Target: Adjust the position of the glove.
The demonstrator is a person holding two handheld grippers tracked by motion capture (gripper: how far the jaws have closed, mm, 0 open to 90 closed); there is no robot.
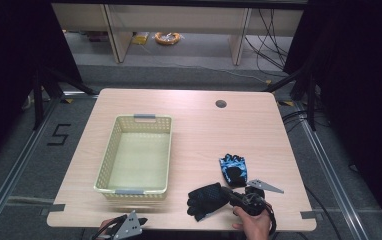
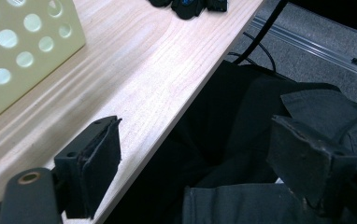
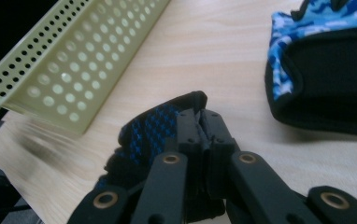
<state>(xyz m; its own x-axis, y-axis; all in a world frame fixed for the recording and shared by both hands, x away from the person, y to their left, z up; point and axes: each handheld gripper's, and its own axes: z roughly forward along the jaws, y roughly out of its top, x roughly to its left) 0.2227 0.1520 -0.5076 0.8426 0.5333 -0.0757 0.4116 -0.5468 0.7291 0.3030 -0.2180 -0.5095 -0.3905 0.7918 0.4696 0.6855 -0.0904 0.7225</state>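
A dark glove [image 1: 205, 200] with a blue-dotted back [image 3: 148, 133] lies near the table's front edge, and my right gripper [image 1: 230, 195] [image 3: 200, 125] is shut on its cuff end. Just behind it a blue camouflage glove [image 1: 233, 169] [image 3: 326, 70] lies flat on the table. My left gripper [image 1: 127, 226] [image 2: 200, 161] hangs open at the table's front edge, below the basket, with nothing between its fingers. Both gloves [image 2: 188, 3] show far off in the left gripper view.
A pale yellow perforated basket [image 1: 108, 160] [image 2: 22, 51] [image 3: 69, 70] stands on the left half of the wooden table [image 1: 204, 130]. A cable hole [image 1: 221, 104] sits at the table's back right. Dark cloth on the person's lap [image 2: 242, 140] lies under the left gripper.
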